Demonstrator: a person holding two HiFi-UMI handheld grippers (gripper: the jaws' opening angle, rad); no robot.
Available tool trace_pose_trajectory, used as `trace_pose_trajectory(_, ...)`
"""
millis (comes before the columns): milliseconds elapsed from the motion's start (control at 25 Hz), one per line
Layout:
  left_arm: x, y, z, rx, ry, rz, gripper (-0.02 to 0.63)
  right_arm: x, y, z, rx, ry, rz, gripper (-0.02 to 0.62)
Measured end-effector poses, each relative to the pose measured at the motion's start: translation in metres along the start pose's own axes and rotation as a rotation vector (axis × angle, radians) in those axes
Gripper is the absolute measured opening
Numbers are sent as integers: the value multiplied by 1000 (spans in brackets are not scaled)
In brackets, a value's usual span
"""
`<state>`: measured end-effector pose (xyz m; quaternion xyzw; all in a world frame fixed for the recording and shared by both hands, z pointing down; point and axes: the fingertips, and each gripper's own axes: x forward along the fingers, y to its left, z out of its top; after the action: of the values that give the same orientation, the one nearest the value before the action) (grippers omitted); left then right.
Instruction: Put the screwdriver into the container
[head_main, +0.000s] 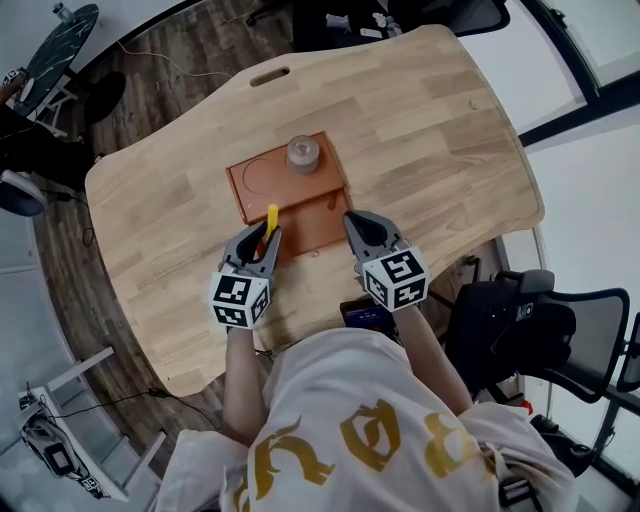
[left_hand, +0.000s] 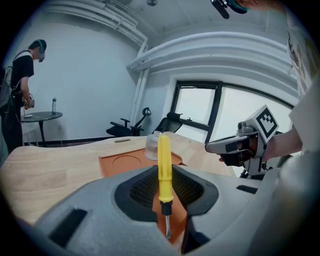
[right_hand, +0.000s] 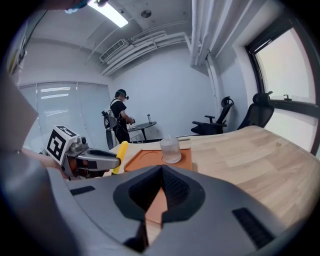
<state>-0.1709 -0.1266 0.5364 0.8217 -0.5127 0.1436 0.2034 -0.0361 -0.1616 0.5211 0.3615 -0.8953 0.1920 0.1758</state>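
A yellow-handled screwdriver (left_hand: 164, 165) stands upright between the jaws of my left gripper (left_hand: 165, 186), which is shut on it, the metal tip pointing down. In the head view the screwdriver (head_main: 271, 216) and left gripper (head_main: 262, 234) hover over the near edge of an orange tray (head_main: 300, 215). A clear round container (head_main: 303, 153) stands at the tray's far side, also seen as the container (left_hand: 152, 145) and the container (right_hand: 170, 149). My right gripper (head_main: 361, 224) hangs beside the tray's right near corner; in its own view the right gripper (right_hand: 161, 169) is shut with nothing in it.
The tray (left_hand: 120, 164) has a round recess on its left. The wooden table (head_main: 430, 130) has a slot handle (head_main: 270, 75) at its far edge. A black office chair (head_main: 545, 320) stands to the right. A person (right_hand: 120, 120) stands at a round table in the background.
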Motion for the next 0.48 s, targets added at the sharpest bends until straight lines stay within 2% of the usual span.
trace_pose_trajectory(480,23,-8,-27,91,139,-53,84,7,-7,-15,33,33,-4,11)
